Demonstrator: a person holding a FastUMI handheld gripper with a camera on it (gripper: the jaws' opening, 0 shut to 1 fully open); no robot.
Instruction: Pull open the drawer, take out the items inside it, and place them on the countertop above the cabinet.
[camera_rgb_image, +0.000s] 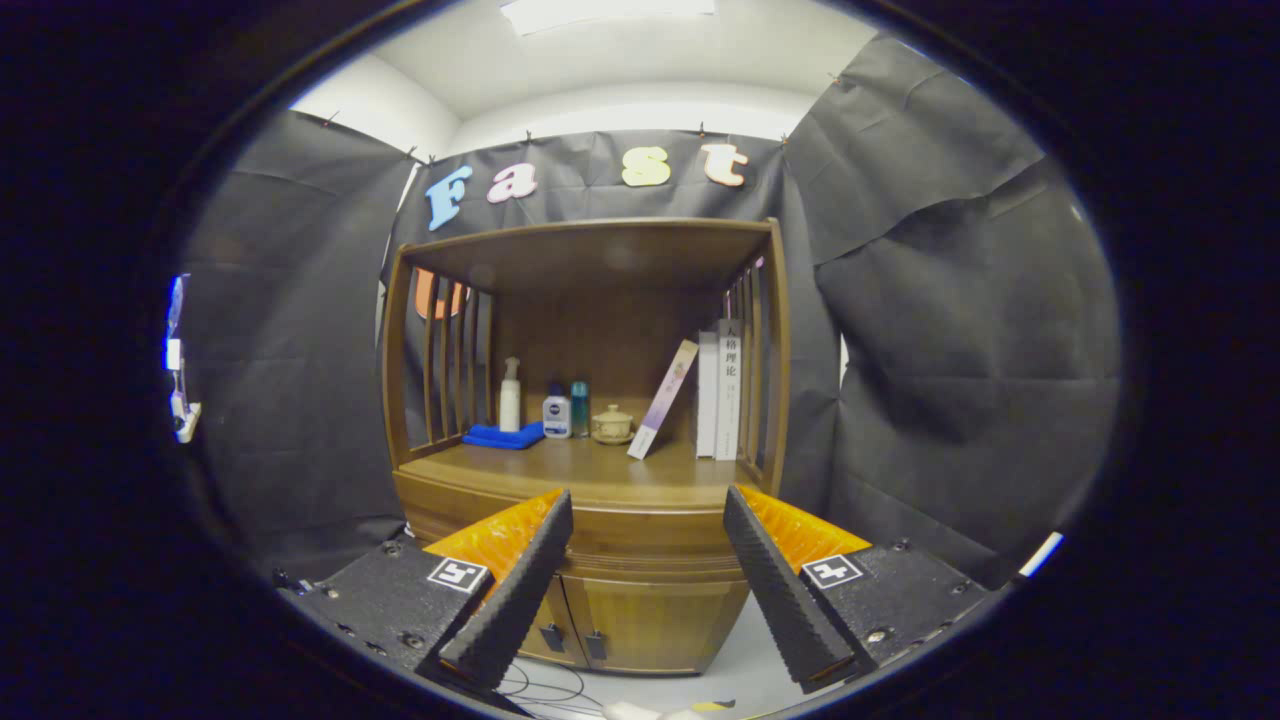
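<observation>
Nothing is done yet; the drawer (645, 540) sits closed below the countertop (590, 468). The gripper (648, 510) hangs well back, jaws wide and empty.

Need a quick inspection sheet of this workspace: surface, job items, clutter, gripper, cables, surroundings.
Surface: countertop of the wooden cabinet, partly occupied.
Job's things: drawer shut; its contents hidden.
Clutter: blue cloth, pump bottle, two small bottles, lidded cup, leaning book, upright books.
Gripper: open, empty, short of the cabinet.
Cables: thin wires on the floor.
Surroundings: black cloth walls.
</observation>
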